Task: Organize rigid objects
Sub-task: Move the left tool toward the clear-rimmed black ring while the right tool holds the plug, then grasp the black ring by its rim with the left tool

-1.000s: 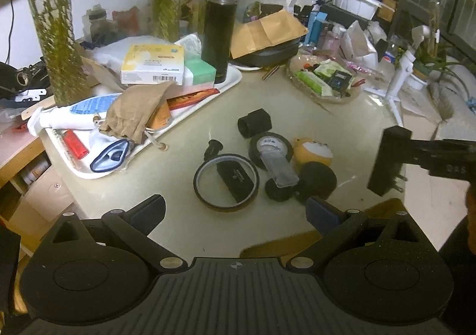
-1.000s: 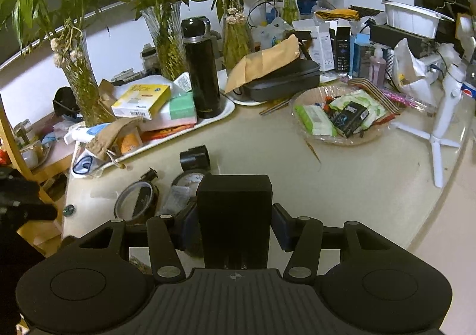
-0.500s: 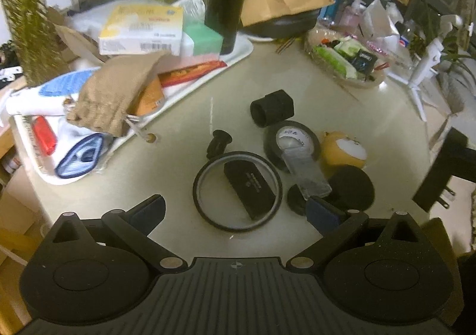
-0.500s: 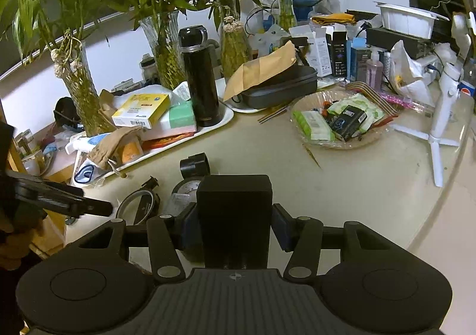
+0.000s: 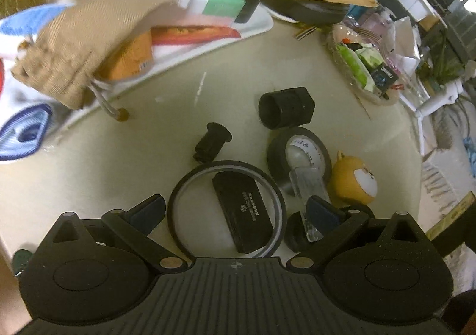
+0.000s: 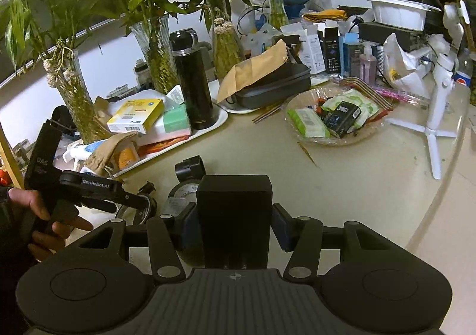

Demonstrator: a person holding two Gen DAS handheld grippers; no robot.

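My left gripper (image 5: 235, 211) is open, low over a thin black ring (image 5: 226, 208) with a flat black case (image 5: 242, 216) inside it. Around them lie a small black plug (image 5: 211, 141), a black cylinder cap (image 5: 285, 107), a black tape roll (image 5: 299, 153), a clear plastic piece (image 5: 309, 195) and an orange toy figure (image 5: 355, 181). My right gripper (image 6: 234, 223) is shut on a black power adapter (image 6: 234, 216), held above the table. The left gripper (image 6: 86, 189) also shows in the right wrist view, at the left.
A white tray (image 6: 220, 123) holds boxes, a tan pouch (image 5: 80, 43) and a black thermos (image 6: 193, 82). A shallow dish of packets (image 6: 333, 117), a white tripod stand (image 6: 437, 120), glass vases with plants (image 6: 157, 61) and a dark case (image 6: 273, 87) crowd the back.
My left gripper has moved forward and down toward the black ring and case, fingers still open. My right gripper keeps the adapter and has barely moved.
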